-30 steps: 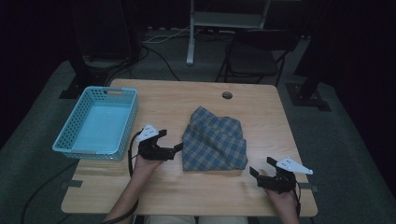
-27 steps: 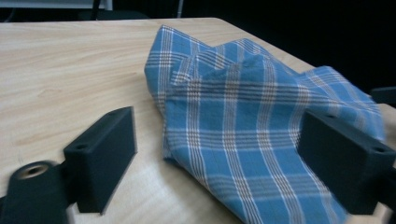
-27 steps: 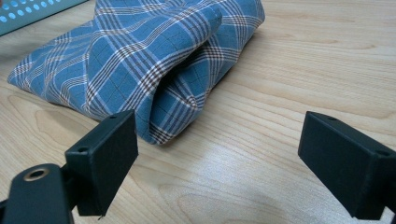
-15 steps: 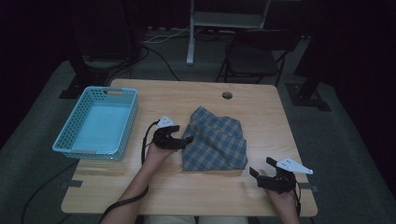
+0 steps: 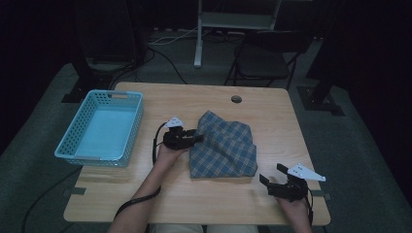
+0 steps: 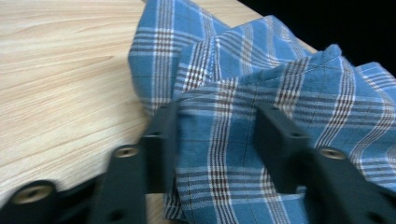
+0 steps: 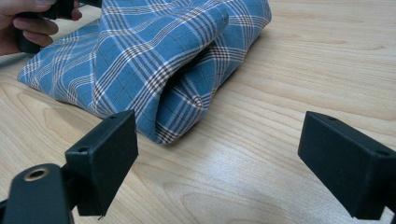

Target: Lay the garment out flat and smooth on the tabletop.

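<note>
Dim room: wooden table (image 5: 262, 104), dark chair (image 5: 262, 58) behind, seemingly grey carpet (image 5: 359, 145).

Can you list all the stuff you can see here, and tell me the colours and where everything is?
Checked cloth: one, blue with white and dark lines, folded and rumpled, in the middle of the table.
Basket: one, light blue plastic with holes in its walls, on the table's left side.
Table: one, pale wood, with a small round hole near its far edge.
Chair: one, dark, on the floor beyond the table.
Cables: a few, pale and dark, on the floor beyond the table.
Left claw: one, black, at the cloth's left edge; its jaws have just been closing with a fold of cloth between them.
Right claw: one, black, jaws open, near the table's front right corner, apart from the cloth.
</note>
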Action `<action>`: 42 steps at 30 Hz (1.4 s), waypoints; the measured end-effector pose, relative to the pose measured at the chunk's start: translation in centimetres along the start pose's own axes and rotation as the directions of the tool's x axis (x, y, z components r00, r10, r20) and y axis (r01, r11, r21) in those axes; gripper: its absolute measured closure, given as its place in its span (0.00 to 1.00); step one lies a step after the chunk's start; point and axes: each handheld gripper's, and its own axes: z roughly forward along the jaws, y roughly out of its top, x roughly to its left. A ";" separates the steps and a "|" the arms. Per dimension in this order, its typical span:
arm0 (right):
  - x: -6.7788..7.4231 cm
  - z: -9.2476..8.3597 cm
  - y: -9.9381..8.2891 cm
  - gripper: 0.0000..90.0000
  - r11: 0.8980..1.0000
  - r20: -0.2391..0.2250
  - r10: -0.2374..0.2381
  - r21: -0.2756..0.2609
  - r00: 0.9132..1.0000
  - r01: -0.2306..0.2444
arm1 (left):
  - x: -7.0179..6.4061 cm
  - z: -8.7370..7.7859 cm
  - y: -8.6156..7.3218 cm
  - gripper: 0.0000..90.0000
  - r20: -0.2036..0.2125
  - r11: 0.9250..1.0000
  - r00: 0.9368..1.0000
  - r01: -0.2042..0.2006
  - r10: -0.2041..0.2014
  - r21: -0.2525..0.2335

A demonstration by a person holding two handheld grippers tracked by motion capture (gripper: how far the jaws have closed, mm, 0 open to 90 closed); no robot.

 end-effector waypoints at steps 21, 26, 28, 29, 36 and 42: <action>0.0 0.0 0.0 0.13 1.000 0.000 0.008 -0.001 1.000 -0.008 | -4.3 -3.0 0.8 0.97 0.062 0.986 0.984 -0.165 0.165 -0.002; 0.0 0.0 0.0 0.13 1.000 0.002 0.009 -0.003 1.000 -0.009 | -5.7 -4.3 0.2 0.97 0.061 0.980 0.978 -0.199 0.198 0.003; -0.1 0.0 0.0 0.13 1.000 0.002 0.010 -0.003 1.000 -0.010 | -6.2 -4.7 -0.1 0.97 0.073 0.982 0.979 -0.191 0.190 0.005; -0.1 0.0 0.0 0.13 1.000 0.003 0.012 -0.003 1.000 -0.012 | -6.5 -5.0 -0.2 0.97 0.080 0.981 0.978 -0.194 0.194 -0.003; -0.1 0.0 0.0 0.13 1.000 0.002 0.018 -0.002 1.000 -0.018 | -8.9 -6.5 -1.5 0.94 0.145 0.968 0.958 -0.252 0.247 0.016; -0.2 0.0 0.0 0.13 1.000 0.001 0.021 -0.004 1.000 -0.021 | -10.7 -8.3 -2.6 0.97 0.226 0.958 0.933 -0.287 0.281 -0.004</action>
